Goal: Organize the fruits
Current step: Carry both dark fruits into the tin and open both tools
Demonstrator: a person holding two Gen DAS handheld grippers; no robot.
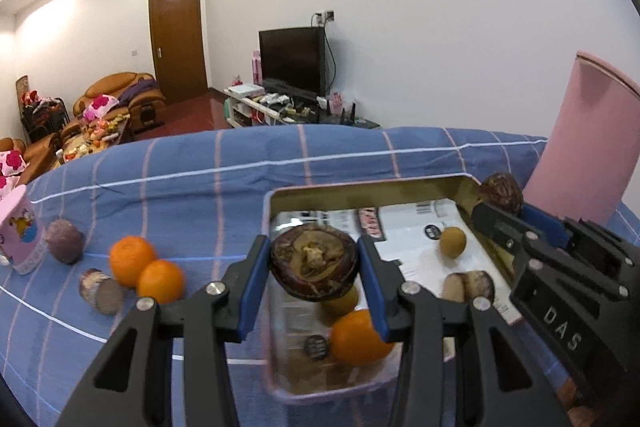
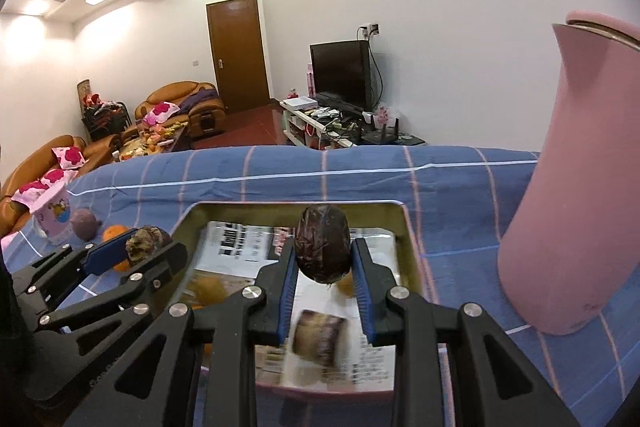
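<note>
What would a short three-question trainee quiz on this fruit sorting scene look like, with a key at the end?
1. True or false: both grippers are empty.
2. How many round orange fruits lie on the blue checked cloth outside the rectangular metal tray?
A) none B) two C) five
3. What tall thing stands to the right of the tray?

Key
1. False. The left gripper is shut on a dark brown wrinkled fruit, and the right gripper is shut on a dark oval wrinkled fruit.
2. B. Two orange fruits touch each other on the blue checked cloth, left of the rectangular metal tray.
3. A tall pink cylindrical container.
</note>
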